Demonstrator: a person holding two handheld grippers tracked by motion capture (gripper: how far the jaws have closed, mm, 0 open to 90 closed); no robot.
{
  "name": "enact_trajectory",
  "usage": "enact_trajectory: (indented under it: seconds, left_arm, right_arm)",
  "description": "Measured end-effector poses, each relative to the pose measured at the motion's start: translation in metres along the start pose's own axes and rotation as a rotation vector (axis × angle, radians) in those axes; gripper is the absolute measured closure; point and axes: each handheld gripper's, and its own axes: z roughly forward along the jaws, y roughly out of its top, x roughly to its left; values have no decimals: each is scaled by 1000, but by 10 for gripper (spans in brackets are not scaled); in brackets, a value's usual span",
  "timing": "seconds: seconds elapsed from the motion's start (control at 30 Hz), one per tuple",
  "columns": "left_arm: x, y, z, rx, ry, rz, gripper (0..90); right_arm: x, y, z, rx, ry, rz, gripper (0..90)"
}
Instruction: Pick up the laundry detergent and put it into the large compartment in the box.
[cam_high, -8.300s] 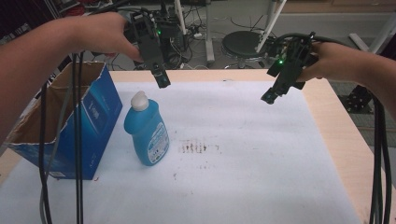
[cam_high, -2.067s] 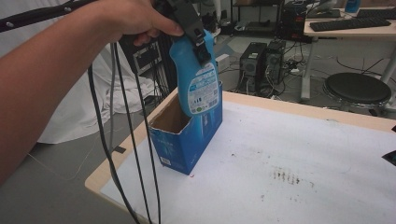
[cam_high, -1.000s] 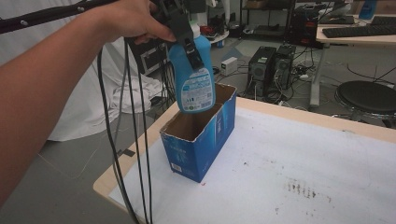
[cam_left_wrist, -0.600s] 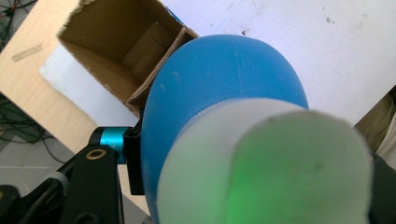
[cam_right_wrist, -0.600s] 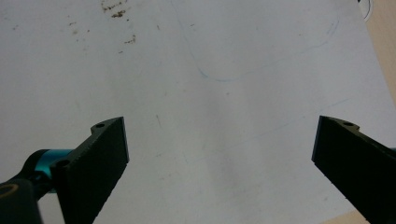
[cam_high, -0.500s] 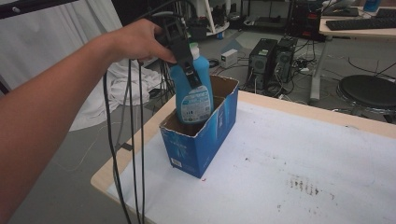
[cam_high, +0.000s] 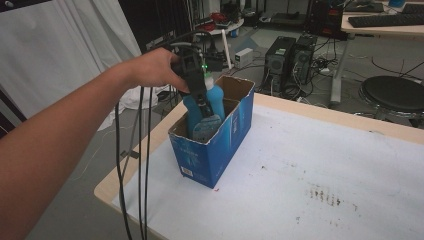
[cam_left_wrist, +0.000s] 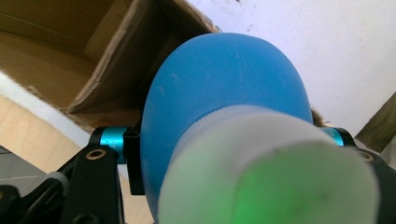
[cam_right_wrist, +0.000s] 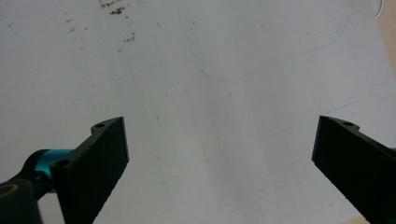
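High view | blue bottle (cam_high: 212, 107), white cap | upright in box (cam_high: 220, 145)

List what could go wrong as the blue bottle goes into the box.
The bottle is only partly inside the box, held by the left tool; released now, it could drop hard or tip.
The box stands near the table corner, so a push might slide it off.
The trailing cable could snag.

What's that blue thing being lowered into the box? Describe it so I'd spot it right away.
Start at the white-covered table; near its left edge stands an open blue cardboard box. Partly down inside it is a bright blue plastic bottle with a white cap, gripped by the left gripper. It is the only rounded, glossy thing there.
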Motion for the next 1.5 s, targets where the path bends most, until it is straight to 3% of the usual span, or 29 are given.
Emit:
enact_trajectory:
  seconds: [0.37, 0.73, 1.1, 1.13, 1.37, 1.5]
  left_arm:
    - [-1, -5, 42, 53, -18, 2, 384]
    - [0, -7, 58, 90, -25, -12, 383]
    - [4, -6, 60, 86, -34, -47, 373]
    - [6, -6, 59, 86, -39, -63, 357]
    - [7, -7, 54, 71, -43, -68, 301]
    - [8, -7, 48, 60, -38, -92, 257]
  right_arm:
    - [0, -1, 2, 5, 0, 0, 28]
    - [0, -2, 3, 8, 3, -1, 28]
    - [1, -3, 5, 7, 5, 4, 28]
    - [0, -3, 5, 7, 4, -4, 28]
    - [1, -4, 7, 7, 9, -1, 28]
    - [1, -3, 6, 5, 9, -1, 28]
